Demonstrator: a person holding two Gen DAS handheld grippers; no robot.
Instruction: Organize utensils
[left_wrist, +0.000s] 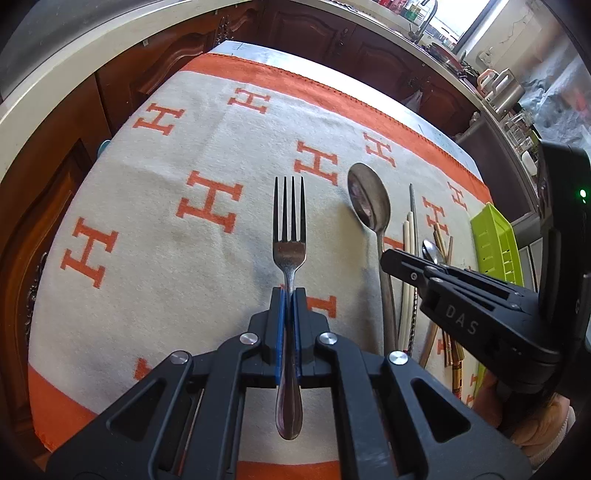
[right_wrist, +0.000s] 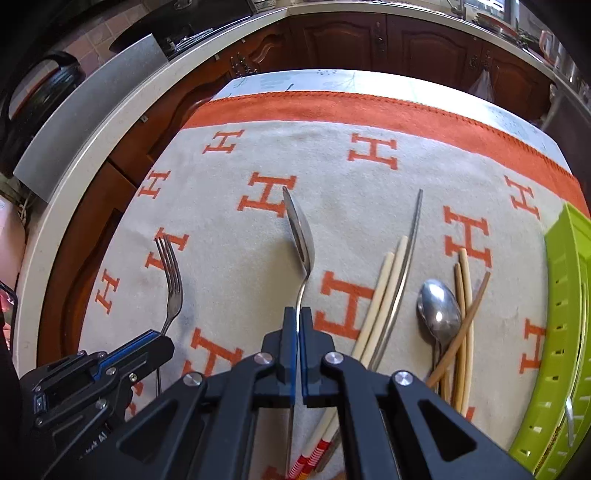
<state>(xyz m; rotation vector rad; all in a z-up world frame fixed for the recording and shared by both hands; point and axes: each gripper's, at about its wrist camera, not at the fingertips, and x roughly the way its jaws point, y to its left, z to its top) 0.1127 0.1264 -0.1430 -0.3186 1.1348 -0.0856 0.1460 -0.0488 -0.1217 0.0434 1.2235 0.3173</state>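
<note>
L gripper jaws clamp fork, R gripper jaws spoon; H-print blanket.

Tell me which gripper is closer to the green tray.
Right. The right gripper, shut on the large spoon, sits nearer the green tray; the left gripper, holding the fork, is farther away.

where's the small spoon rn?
In the right wrist view, the small spoon lies on the blanket, right of the right hand-held gripper, among brown chopsticks, left of the green tray.
</note>
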